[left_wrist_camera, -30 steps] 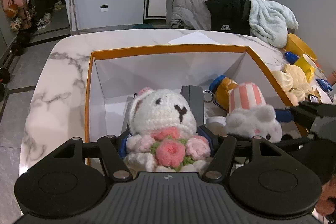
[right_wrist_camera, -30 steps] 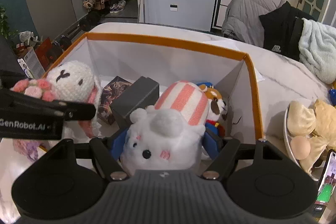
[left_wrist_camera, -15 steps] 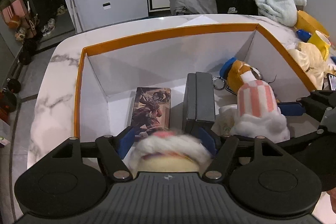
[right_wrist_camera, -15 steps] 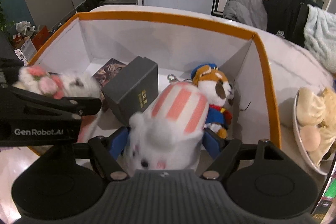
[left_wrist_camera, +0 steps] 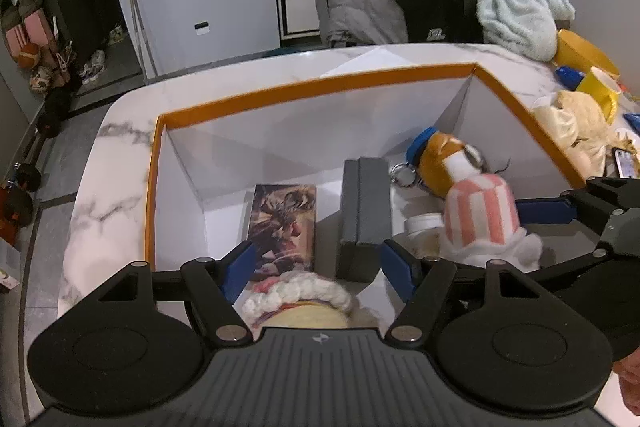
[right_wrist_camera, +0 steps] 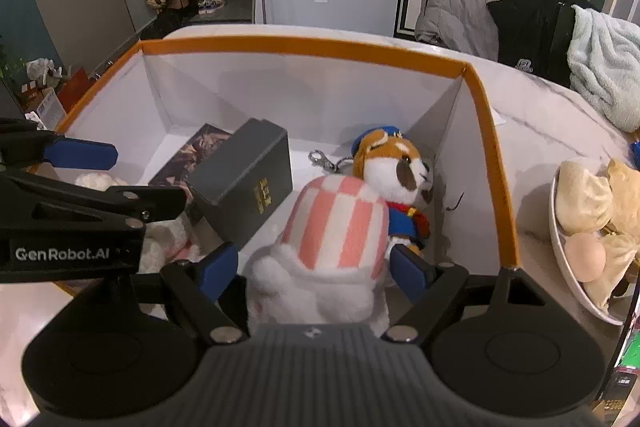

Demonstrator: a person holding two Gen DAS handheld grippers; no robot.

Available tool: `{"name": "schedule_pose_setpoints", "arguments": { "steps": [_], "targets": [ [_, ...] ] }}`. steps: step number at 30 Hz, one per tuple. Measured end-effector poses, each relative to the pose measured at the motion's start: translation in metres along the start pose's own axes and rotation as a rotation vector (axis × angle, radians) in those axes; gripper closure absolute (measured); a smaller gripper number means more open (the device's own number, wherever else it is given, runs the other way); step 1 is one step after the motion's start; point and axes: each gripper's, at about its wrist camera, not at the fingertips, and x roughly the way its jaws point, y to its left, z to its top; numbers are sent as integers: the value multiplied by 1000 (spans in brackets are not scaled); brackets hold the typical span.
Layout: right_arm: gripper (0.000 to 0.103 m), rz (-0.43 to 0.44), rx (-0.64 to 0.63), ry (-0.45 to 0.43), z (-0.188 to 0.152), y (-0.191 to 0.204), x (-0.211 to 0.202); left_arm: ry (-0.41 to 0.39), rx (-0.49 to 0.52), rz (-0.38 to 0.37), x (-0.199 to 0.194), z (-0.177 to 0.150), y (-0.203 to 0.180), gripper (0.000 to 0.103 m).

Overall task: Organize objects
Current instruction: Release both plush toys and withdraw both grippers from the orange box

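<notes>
An orange-rimmed white box point(left_wrist_camera: 320, 87) point(right_wrist_camera: 304, 47) stands on the marble table. My left gripper point(left_wrist_camera: 318, 265) is open over the box's near edge; the crocheted bunny point(left_wrist_camera: 298, 297) lies loose below its jaws, also showing in the right wrist view point(right_wrist_camera: 164, 239). My right gripper point(right_wrist_camera: 314, 263) holds the pink-striped white plush point(right_wrist_camera: 332, 239) point(left_wrist_camera: 482, 223) between its blue pads, low inside the box. In the box lie a grey box point(left_wrist_camera: 364, 207) point(right_wrist_camera: 244, 183), a picture card box point(left_wrist_camera: 282, 223) point(right_wrist_camera: 192, 155) and a fox plush keychain point(left_wrist_camera: 444, 157) point(right_wrist_camera: 396, 171).
A plate of buns and an egg point(right_wrist_camera: 592, 223) sits right of the box. Yellow cups point(left_wrist_camera: 600, 91) and a phone point(left_wrist_camera: 624, 163) lie at the right. Jackets and a blue towel point(left_wrist_camera: 516, 11) hang on chairs beyond the table.
My left gripper lowered the crocheted bunny into the box and opened, letting it go. My right gripper lowered the striped plush deeper into the box.
</notes>
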Motion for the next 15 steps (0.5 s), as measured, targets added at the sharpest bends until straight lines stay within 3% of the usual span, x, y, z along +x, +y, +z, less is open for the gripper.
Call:
{"name": "schedule_pose_setpoints", "arguments": {
  "steps": [15],
  "targets": [
    [19, -8, 16, -134, -6, -5, -62, -128, -3, -55, -56, -1, -9, 20]
  ]
}}
